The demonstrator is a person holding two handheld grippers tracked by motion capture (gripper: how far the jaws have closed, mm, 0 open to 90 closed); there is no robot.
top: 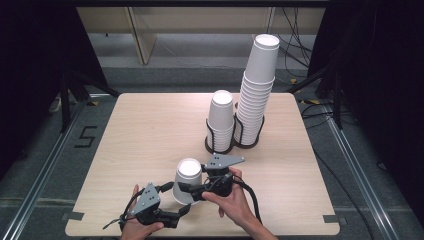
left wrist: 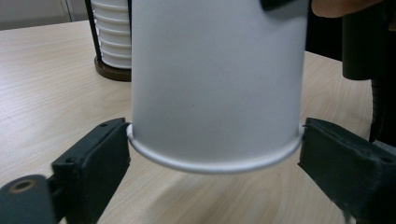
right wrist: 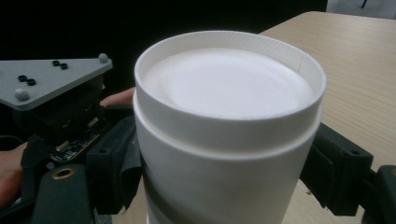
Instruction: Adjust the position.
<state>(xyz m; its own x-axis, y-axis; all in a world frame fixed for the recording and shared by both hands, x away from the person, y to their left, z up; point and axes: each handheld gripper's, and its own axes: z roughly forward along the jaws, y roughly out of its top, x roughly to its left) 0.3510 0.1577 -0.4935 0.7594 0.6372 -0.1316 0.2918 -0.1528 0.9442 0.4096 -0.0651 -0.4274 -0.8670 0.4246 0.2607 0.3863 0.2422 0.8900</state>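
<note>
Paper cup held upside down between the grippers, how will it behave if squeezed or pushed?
The paper cup looks thin-walled and empty: probably very light and easily dented by squeezing. Its smooth wall may slip in a loose grip. Wide rim down, it would likely slide rather than tip.

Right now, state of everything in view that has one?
cup: upside down, tilted, between both grippers.
right gripper: fingers shut on the cup's wall.
left gripper: fingers at the cup's rim, one each side; can't tell if they press.
short stack: cups upside down, standing in the holder.
tall stack: cups upside down, standing in the holder.
</note>
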